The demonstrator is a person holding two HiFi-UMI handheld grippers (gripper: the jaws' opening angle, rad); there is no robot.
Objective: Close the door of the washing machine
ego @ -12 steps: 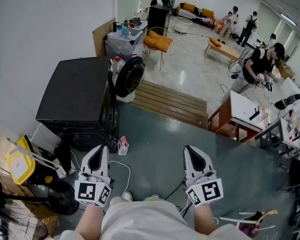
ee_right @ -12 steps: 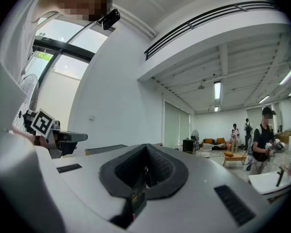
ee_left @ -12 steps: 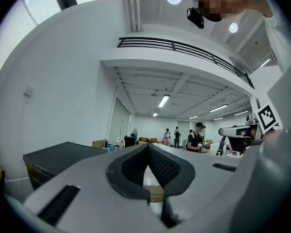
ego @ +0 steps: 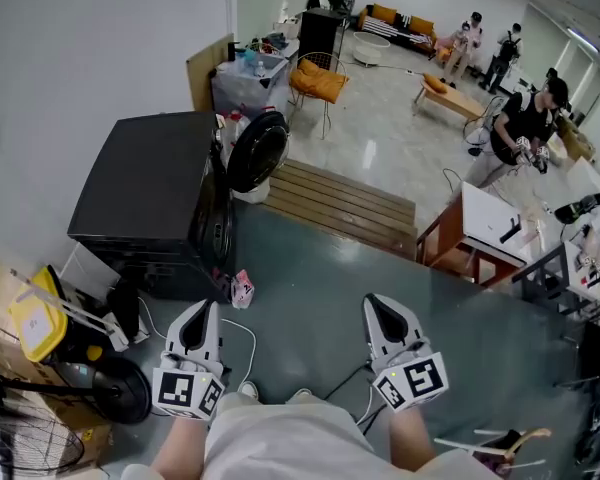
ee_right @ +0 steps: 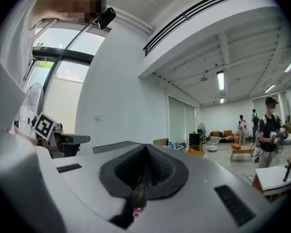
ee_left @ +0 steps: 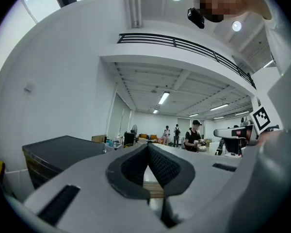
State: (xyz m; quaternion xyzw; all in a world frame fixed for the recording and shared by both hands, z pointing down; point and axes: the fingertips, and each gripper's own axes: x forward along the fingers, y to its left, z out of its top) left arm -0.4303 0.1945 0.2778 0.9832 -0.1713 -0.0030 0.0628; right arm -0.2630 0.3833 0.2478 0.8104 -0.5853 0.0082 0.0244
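**A:** Where is the door?

**B:** The washing machine [ego: 150,183] stands at the floor's left edge, against the wall. Its round door [ego: 258,151] hangs wide open off the front, well ahead of both grippers.

**A:** And the fingers?

**B:** The left gripper [ego: 202,310] has its fingers [ee_left: 165,168] clenched on nothing. The right gripper [ego: 377,304] has its own pressed together too, empty. Both are level, low by the body.

**A:** So the approach comes first?

**B:** I'd say so. Step forward, minding the white cable [ego: 248,335] on the floor. Then set a closed tip against the door's side that faces away from the machine and push it round steadily until it latches. No grasp needed.
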